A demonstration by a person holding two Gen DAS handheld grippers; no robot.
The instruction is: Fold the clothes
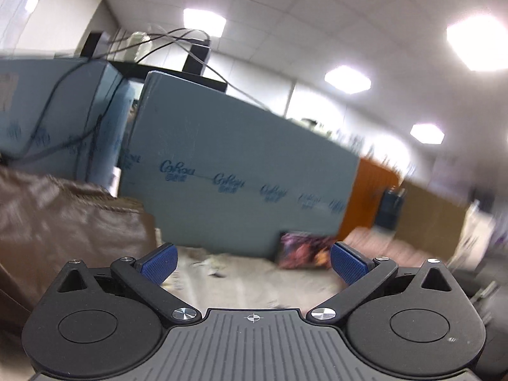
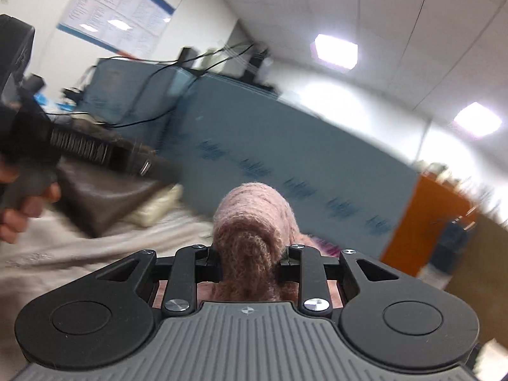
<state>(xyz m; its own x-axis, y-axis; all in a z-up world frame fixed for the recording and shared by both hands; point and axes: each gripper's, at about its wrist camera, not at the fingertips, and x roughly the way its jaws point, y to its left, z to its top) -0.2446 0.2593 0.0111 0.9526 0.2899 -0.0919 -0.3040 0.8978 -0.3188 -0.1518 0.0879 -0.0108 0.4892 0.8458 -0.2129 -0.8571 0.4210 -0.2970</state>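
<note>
- Office-type room with ceiling light panels glowing overhead, and a beige cloth-covered surface (image 2: pixel 79 250) spreading out below both grippers.
- The pink knit garment (image 2: pixel 250 222) is sitting bunched up in the right gripper (image 2: pixel 249 258) — the jaws are clamping on it from both sides, and the wool is bulging up above the fingers and hanging down behind them.
- The left gripper (image 1: pixel 254 262) is pointing up and out with its jaws wide apart, blue pads (image 1: pixel 158 263) showing, nothing between them.
- In the right wrist view the left hand (image 2: pixel 19 203) is gripping its black handle at the far left edge.
- A brown leather cushion (image 1: pixel 63 222) is lying just beside the left gripper.
- Behind everything, big blue-grey foam boards (image 1: pixel 241 165) with printed logos are standing — cables (image 1: pixel 177 41) are draping over their top edge.
- An orange panel (image 2: pixel 425 222) is showing off to the right; the whole background is pretty blurred.
</note>
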